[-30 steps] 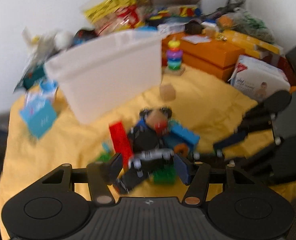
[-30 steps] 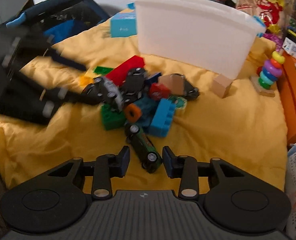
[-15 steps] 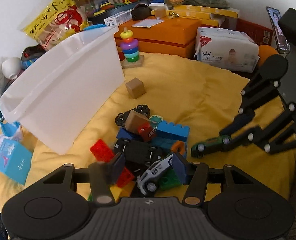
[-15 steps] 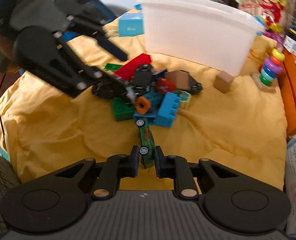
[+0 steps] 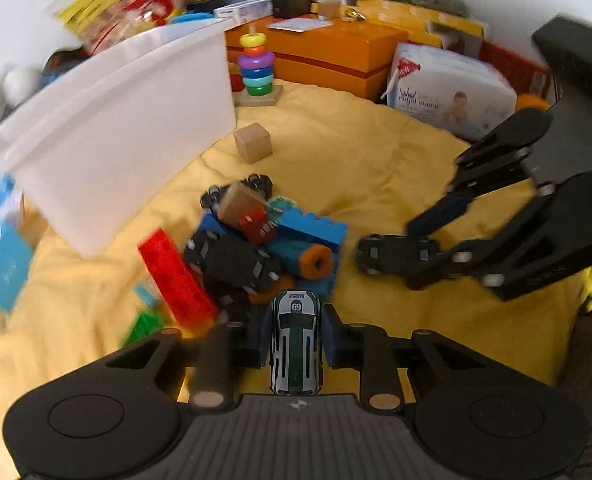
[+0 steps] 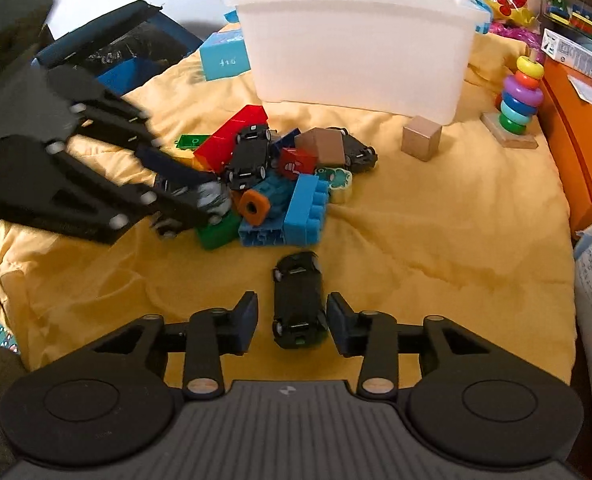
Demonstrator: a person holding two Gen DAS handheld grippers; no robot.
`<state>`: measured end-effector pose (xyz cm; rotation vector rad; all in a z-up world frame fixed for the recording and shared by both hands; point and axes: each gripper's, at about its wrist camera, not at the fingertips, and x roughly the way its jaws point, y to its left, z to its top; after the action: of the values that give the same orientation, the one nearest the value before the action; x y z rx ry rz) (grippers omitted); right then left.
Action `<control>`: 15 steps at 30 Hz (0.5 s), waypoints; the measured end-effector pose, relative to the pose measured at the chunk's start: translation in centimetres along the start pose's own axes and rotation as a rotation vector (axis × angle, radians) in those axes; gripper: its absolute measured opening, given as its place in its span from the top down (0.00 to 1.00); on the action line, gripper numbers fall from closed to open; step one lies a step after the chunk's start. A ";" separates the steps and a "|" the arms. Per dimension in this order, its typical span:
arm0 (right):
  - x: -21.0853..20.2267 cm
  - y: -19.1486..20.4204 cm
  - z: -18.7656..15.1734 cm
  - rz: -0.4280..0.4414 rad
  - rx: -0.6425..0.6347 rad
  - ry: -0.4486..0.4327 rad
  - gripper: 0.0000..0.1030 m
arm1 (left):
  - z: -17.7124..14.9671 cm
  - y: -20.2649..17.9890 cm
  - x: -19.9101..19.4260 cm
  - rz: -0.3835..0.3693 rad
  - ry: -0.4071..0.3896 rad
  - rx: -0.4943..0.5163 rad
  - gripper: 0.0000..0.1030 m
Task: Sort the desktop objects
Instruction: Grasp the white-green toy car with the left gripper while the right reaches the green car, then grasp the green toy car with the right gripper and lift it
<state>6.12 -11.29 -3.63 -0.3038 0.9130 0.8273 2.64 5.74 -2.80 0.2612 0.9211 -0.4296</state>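
Note:
My left gripper (image 5: pixel 294 340) is closing, and its pads press on the sides of a white toy car (image 5: pixel 296 320) marked 69, nose pointing away. From the right wrist view that gripper (image 6: pixel 200 200) sits at the left edge of the toy pile (image 6: pixel 280 168) of bricks, black cars and a wooden block. My right gripper (image 6: pixel 292 322) is opening. A dark green toy car (image 6: pixel 298 300) lies belly up on the yellow cloth between its fingers, with a gap on the left side. The white bin (image 6: pixel 356 52) stands behind the pile.
A wooden cube (image 6: pixel 422 138) and a ring stacker (image 6: pixel 516 100) stand right of the bin. Orange boxes (image 5: pixel 336 48) and a wipes pack (image 5: pixel 452 92) line the far right edge. A blue carton (image 6: pixel 224 58) lies left of the bin on the yellow cloth (image 6: pixel 436 240).
The left jaws closed on the white car, which now lies along the fingers. The right jaws gripped the green car, then spread; the car now lies upside down between them.

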 end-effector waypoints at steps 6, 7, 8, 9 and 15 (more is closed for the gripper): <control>0.9 -1.3 -0.3 0.025 0.089 0.022 0.62 | -2.7 -1.3 -1.5 -0.047 0.030 -0.229 0.72; 0.7 -1.6 -0.3 0.041 0.110 0.008 0.61 | -3.1 -1.3 -1.4 -0.037 0.021 -0.258 0.72; 0.4 -2.0 -0.3 0.060 0.137 -0.008 0.61 | -3.3 -1.2 -1.2 -0.033 0.011 -0.298 0.72; 0.1 -2.4 -0.2 0.073 0.160 -0.019 0.61 | -3.5 -1.0 -1.1 -0.044 -0.005 -0.341 0.72; 1.4 -3.3 -0.1 0.093 0.211 0.038 0.61 | -3.4 -1.0 -0.2 -0.037 -0.053 -0.396 0.71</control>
<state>8.99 -12.78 -5.13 -0.0947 1.0473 0.8048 -0.34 6.28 -4.66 -0.1275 0.9390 -0.2784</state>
